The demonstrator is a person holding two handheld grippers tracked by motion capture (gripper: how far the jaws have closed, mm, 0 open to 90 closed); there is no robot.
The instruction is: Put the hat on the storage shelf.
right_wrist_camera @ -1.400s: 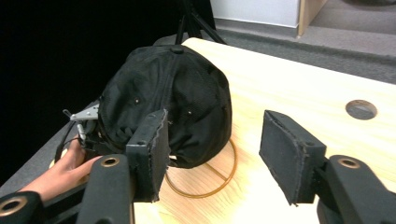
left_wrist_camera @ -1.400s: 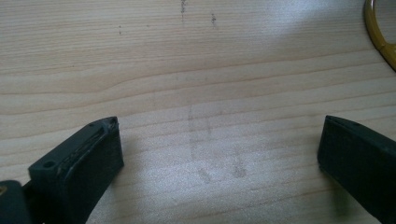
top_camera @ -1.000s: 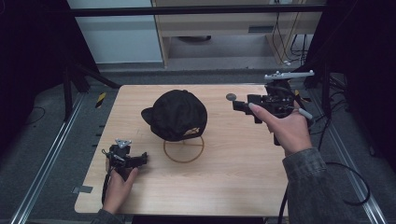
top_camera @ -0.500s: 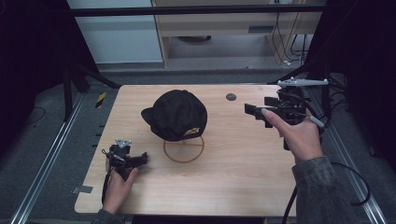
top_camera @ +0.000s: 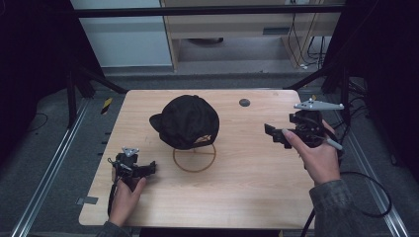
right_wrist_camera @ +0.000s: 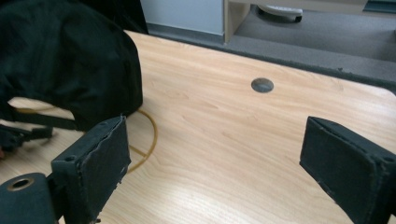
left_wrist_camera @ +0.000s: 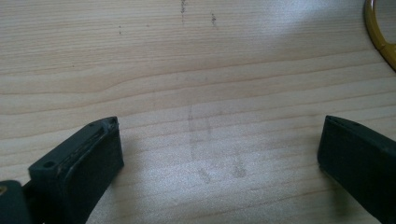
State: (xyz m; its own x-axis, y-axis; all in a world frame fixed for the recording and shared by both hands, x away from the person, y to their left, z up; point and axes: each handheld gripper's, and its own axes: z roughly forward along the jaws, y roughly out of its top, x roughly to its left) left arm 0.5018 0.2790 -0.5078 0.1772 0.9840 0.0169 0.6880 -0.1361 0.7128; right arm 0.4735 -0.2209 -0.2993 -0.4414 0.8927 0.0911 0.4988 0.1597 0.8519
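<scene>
A black cap (top_camera: 188, 121) sits on a stand with a gold ring base (top_camera: 194, 158) in the middle of the wooden table (top_camera: 237, 197). My left gripper (top_camera: 148, 169) rests low at the front left, open, pointing toward the ring. In the left gripper view the gripper (left_wrist_camera: 219, 154) has its jaws wide apart over bare wood, with the ring's edge (left_wrist_camera: 377, 28) at the top right. My right gripper (top_camera: 274, 135) is held above the table's right side, open and empty, aimed left at the cap. In the right gripper view the cap (right_wrist_camera: 70, 60) and ring (right_wrist_camera: 150, 135) lie left of the gripper (right_wrist_camera: 215, 163).
A small dark round disc (top_camera: 244, 102) is set into the table near its far edge, also seen as the disc (right_wrist_camera: 262, 84) ahead of the right jaws. Black frame posts stand around the table. Metal rails run along the floor on both sides.
My right gripper has moved right and toward the near side, away from the disc at the far edge. The left gripper and the cap have stayed put.
</scene>
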